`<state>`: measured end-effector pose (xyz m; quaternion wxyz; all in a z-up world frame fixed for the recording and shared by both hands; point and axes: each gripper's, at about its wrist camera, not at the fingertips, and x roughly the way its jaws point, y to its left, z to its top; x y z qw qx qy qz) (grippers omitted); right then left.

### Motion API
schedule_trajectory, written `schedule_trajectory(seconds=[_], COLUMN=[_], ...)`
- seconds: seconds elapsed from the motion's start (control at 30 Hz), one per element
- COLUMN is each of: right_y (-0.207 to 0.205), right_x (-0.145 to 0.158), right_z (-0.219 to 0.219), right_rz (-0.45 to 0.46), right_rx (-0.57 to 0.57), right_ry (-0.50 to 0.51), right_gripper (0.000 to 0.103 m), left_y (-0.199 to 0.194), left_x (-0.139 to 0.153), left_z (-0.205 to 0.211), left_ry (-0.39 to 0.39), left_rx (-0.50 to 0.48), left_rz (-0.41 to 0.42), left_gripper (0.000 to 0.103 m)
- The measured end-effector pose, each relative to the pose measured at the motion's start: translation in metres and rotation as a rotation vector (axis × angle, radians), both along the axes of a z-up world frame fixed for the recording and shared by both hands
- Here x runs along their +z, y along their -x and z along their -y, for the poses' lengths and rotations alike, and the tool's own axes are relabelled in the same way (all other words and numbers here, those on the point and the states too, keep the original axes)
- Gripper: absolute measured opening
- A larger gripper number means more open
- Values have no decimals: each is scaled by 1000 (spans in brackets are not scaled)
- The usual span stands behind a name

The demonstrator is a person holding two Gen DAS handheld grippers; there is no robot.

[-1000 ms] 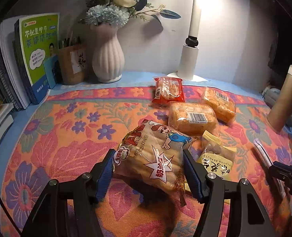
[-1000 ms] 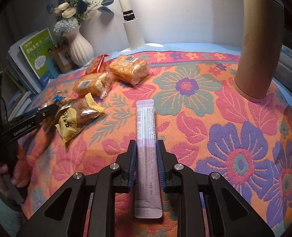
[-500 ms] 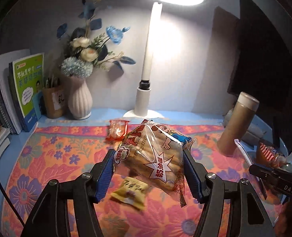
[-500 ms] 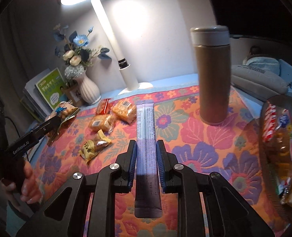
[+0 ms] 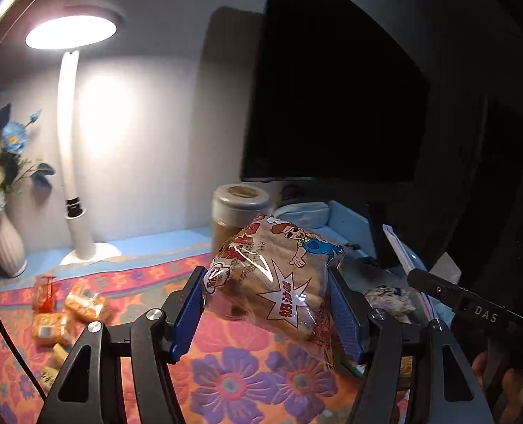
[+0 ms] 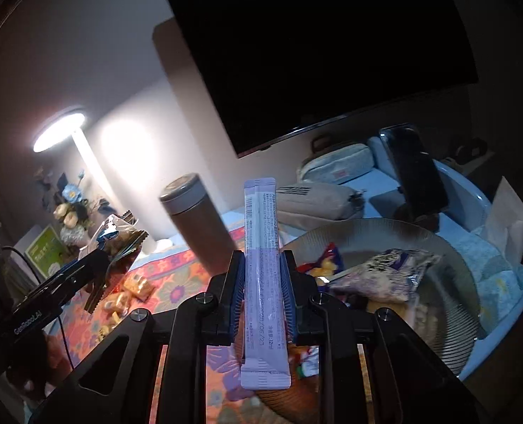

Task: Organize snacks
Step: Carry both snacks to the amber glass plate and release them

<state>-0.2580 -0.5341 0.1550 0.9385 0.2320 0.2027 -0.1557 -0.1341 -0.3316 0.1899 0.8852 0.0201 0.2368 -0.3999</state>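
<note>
Over the flowered table (image 5: 233, 385), each tool grips a snack, left tool (image 5: 266, 312) the biscuit bag (image 5: 272, 282), right tool (image 6: 261, 300) the sachet (image 6: 264, 275); lower both inside the bowl (image 6: 448, 321) rim before letting go.

Right gripper (image 6: 263, 304), clamped on sachet (image 6: 264, 275): bowl (image 6: 448, 304) at 3 o'clock, part-filled with packets (image 6: 385, 275), bare rim side toward 4. Flask (image 6: 197, 226) stands upright at 11, close to the bowl's edge. Phone (image 6: 416, 173) on stand at 1, behind the bowl. Left gripper (image 5: 266, 312) with bag (image 5: 275, 282): flask at 12, open cloth (image 5: 148, 282) toward 10, loose snacks (image 5: 67, 311) at 9.
</note>
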Motion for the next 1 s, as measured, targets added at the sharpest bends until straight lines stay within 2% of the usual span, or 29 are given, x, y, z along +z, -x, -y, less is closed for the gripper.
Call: schedule_trajectory(seconds=[0.17, 0.33, 0.57, 0.6, 0.63, 0.67, 0.87, 1.0], right_y=[28, 44, 57, 60, 59, 59, 62, 54], right_x=[-10, -23, -38, -41, -44, -45, -39, -30], right_z=[41, 67, 85, 88, 92, 94, 88, 72], right_rz=[-4, -45, -90, -93, -96, -94, -74, -65], right_rx=[-118, -200, -253, -254, -249, -239, -228, -192], right_ry=[-42, -75, -136, -159, -181, -198, -189, -166], right_gripper=[19, 19, 21, 21, 28, 31, 31, 31], left_y=[11, 14, 18, 19, 20, 21, 17, 15], left_x=[-4, -16, -29, -29, -30, -30, -26, -17], left_z=[63, 114, 152, 156, 157, 157, 133, 103], left_ry=[-44, -79, -103, -108, -116, -117, -104, -79], left_rx=[-99, -173, -234, -234, -231, -226, -207, -173], left_rz=[6, -27, -59, -56, -51, -47, -56, -50], left_gripper=[64, 64, 65, 69, 78, 79, 79, 79])
